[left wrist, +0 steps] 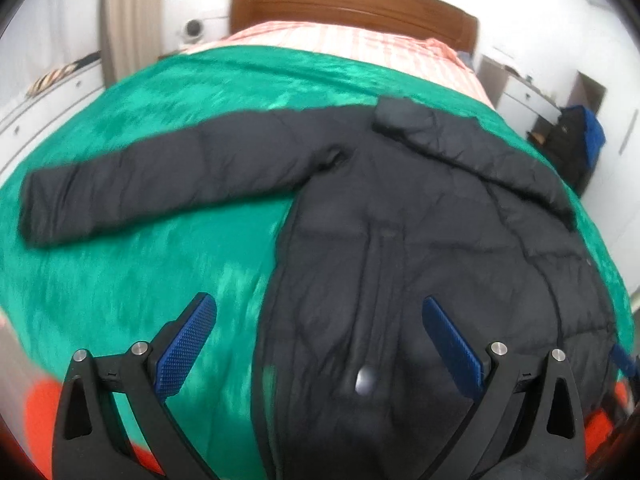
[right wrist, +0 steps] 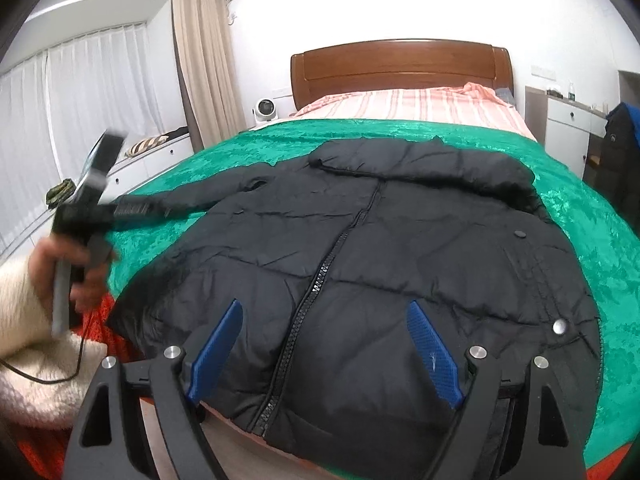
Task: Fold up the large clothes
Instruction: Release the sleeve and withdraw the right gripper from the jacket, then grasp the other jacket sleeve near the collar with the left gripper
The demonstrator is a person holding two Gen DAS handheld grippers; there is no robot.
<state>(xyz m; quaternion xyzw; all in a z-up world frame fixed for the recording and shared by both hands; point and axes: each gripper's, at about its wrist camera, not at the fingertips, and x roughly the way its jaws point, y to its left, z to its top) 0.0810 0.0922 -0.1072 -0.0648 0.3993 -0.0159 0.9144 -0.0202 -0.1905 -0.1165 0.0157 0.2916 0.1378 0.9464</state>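
A black puffer jacket lies front up, zipped, on a green blanket on the bed. Its left sleeve stretches out flat to the left. The right sleeve lies folded across the chest below the collar. My left gripper is open and empty above the jacket's lower left edge. My right gripper is open and empty above the hem, over the zipper. The jacket also shows in the right wrist view. The left gripper's body, held by a hand, shows blurred at left in the right wrist view.
A wooden headboard and striped pink sheet lie beyond the blanket. White drawers with a fan stand left, a nightstand and hanging dark coat right. An orange cloth hangs at the bed's near edge.
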